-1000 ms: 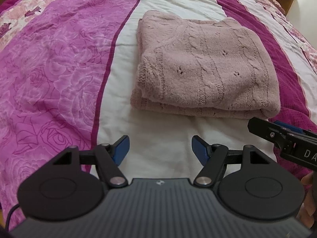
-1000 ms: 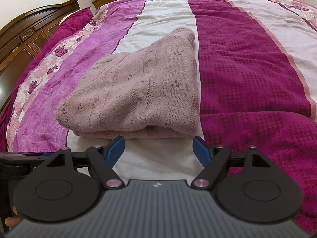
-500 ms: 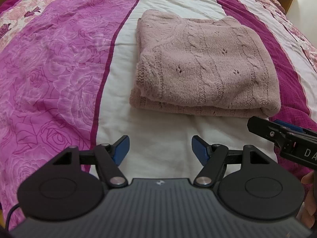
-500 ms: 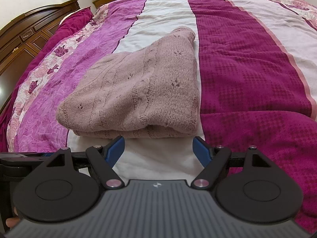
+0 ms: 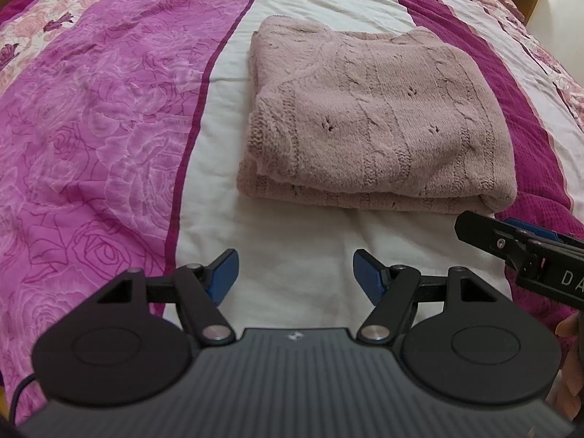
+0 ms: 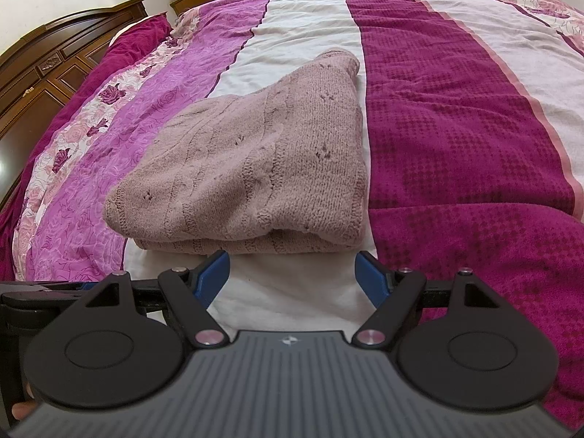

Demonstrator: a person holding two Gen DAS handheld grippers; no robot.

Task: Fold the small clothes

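The dusty-pink cable-knit sweater (image 5: 376, 124) is lying folded on the white stripe of the magenta floral bedspread (image 5: 91, 116), both the left gripper (image 5: 295, 273) and right gripper (image 6: 292, 273) are hovering released near its near edge, so folding looks finished, calling only for tidying.

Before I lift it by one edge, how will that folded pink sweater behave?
Probably floppy: the pink sweater is soft knit, so the layers stacked at its near edge would likely sag and unfold. It looks thick, so likely fairly bulky. The fuzzy knit should resist slipping against the quilt if pushed.
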